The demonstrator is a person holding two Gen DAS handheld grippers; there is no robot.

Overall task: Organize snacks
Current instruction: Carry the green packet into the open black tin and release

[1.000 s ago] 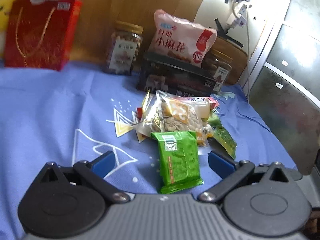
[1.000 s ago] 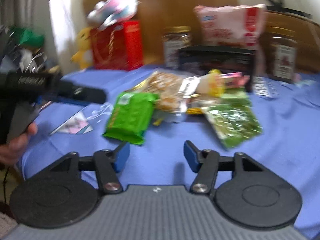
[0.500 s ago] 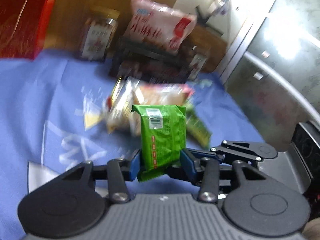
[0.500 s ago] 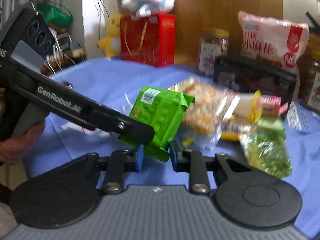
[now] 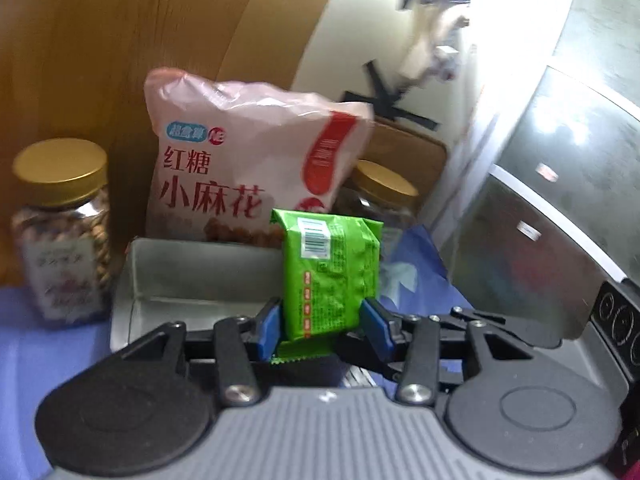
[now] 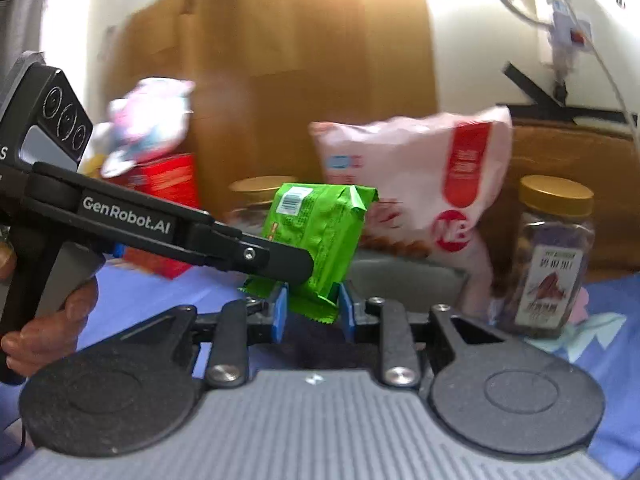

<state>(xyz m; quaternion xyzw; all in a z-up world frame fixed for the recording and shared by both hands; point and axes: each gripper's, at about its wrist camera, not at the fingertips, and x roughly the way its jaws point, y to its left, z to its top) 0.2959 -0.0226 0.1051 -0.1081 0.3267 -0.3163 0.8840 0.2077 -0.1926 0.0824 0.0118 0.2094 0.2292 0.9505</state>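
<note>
Here, both tools grip one green foil snack packet (image 5: pixel 331 276), lifted clear of the blue cloth-covered counter (image 6: pixel 608 364). The left tool (image 5: pixel 322 324) has its blue pads pressed on the packet's two sides near its lower end, jaws drawn in narrow, with the packet standing upright, barcode at the top. The right tool (image 6: pixel 312 309) pinches the packet's lower crimped edge between its own blue pads. A hand (image 6: pixel 44 328) holds the left tool's black handle, seen from the right wrist view. Just behind the packet sits an open grey metal tin (image 5: pixel 192 272). A large pink bag printed with red Chinese characters (image 5: pixel 248 168) leans behind the tin. Glass jars with gold lids stand on either side: one on the left (image 5: pixel 60 232), another on the right (image 6: pixel 552 256). A red gift box (image 6: pixel 164 208) stands farther back, blurred.
</note>
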